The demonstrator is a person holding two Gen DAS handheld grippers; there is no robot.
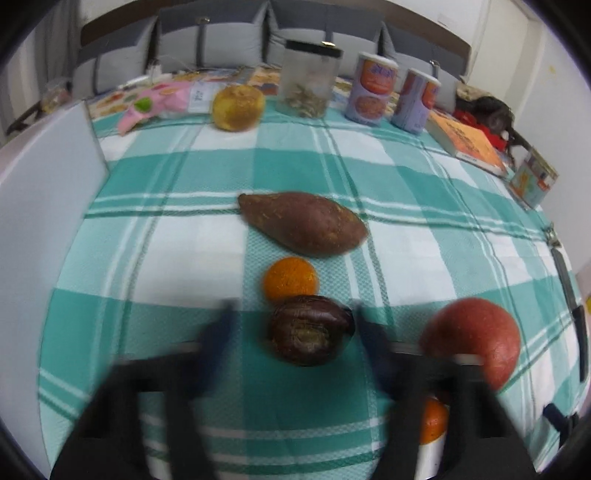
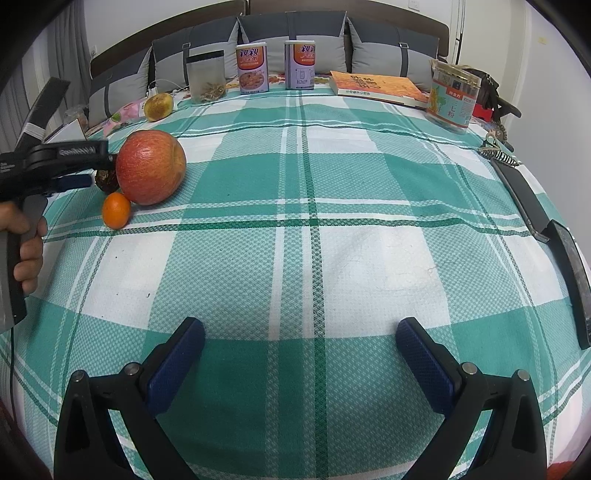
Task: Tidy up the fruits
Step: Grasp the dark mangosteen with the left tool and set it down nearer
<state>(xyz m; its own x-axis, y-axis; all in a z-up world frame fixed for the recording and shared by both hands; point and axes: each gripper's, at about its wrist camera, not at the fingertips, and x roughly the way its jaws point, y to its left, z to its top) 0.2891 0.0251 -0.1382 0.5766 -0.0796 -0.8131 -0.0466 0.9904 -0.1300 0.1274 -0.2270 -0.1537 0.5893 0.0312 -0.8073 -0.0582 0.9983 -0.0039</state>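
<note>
1. My left gripper point(image 1: 291, 325) is blurred; its jaws stand either side of a dark wrinkled fruit point(image 1: 310, 330) on the cloth point(image 1: 424, 206). The right finger seems to touch it and the left finger stands off, so I do not call it clamped.
2. Just beyond the dark fruit lies a small orange point(image 1: 290, 277), and past that a sweet potato point(image 1: 303, 222) lying slantwise.
3. To the right, near the dark fruit, sits a big red apple point(image 1: 476, 339); a second orange point(image 1: 434, 421) shows low, behind my right finger.
4. My right gripper point(image 2: 301, 354) hangs with its jaws wide apart over bare cloth, holding nothing.
5. From there my left hand point(image 2: 27, 243) and its gripper show at the left edge, beside the apple.
6. At the far edge stand a yellowish fruit point(image 1: 238, 107), a clear jar point(image 1: 310, 79) with a black lid, and two tins point(image 2: 252, 68) with Chinese characters in red; I cannot read them surely.
7. Further right lie an orange book point(image 2: 376, 88) and a round tub point(image 2: 452, 98) with a Chinese label.
8. Grey cushions point(image 2: 295, 33) line the back.
9. A white board point(image 1: 44, 206) stands at the left in the left wrist view.
</note>
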